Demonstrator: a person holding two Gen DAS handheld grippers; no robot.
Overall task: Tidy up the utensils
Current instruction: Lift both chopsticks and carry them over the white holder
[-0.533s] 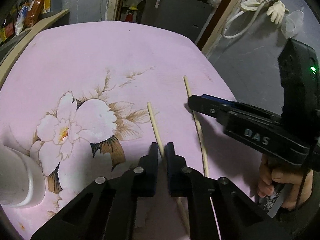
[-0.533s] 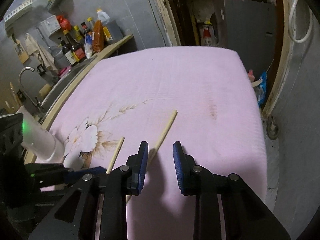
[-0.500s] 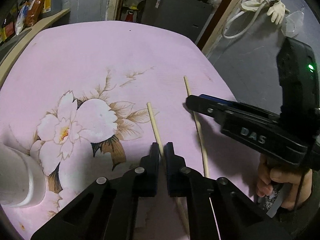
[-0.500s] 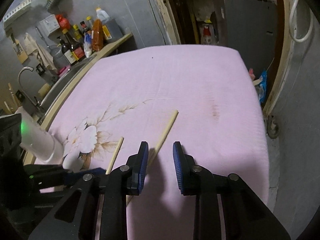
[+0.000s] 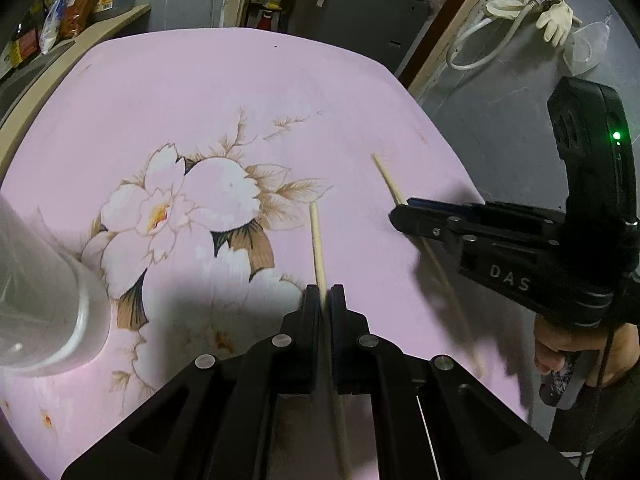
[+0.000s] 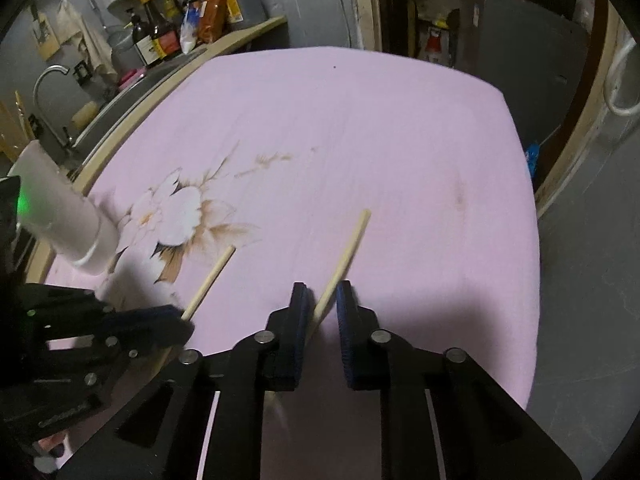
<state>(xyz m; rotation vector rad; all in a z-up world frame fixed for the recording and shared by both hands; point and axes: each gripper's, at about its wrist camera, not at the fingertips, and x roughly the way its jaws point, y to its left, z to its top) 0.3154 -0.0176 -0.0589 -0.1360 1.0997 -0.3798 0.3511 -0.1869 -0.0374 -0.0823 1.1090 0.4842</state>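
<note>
A pink table cover [image 5: 248, 92] printed with a pale flower [image 5: 176, 208] is seen in both wrist views; two wooden chopsticks are laid on it, side by side and apart. The left chopstick [image 5: 318, 244] is clamped between the pads of the left gripper [image 5: 324, 296], whose jaws are seen pressed against the stick from either side; the far end of the stick is pointed away over the cover, just right of the printed flower. The right chopstick [image 6: 346, 252] is found between the fingers of the right gripper [image 6: 323, 300]; its jaws have just been closing, yet in the right wrist view a gap is still seen beside the stick, which is lying against the left pad only, so a firm grip is not shown. In the left wrist view the right gripper's tips [image 5: 404, 218] are seen over that same stick [image 5: 386, 178]. A white cylindrical holder [image 5: 44, 300] is stood on the cover at the left edge, well apart from both sticks. A hand [image 5: 560, 352] is seen on the right gripper's handle. Bottles [image 6: 160, 32] are ranged on a counter beyond the table.
</note>
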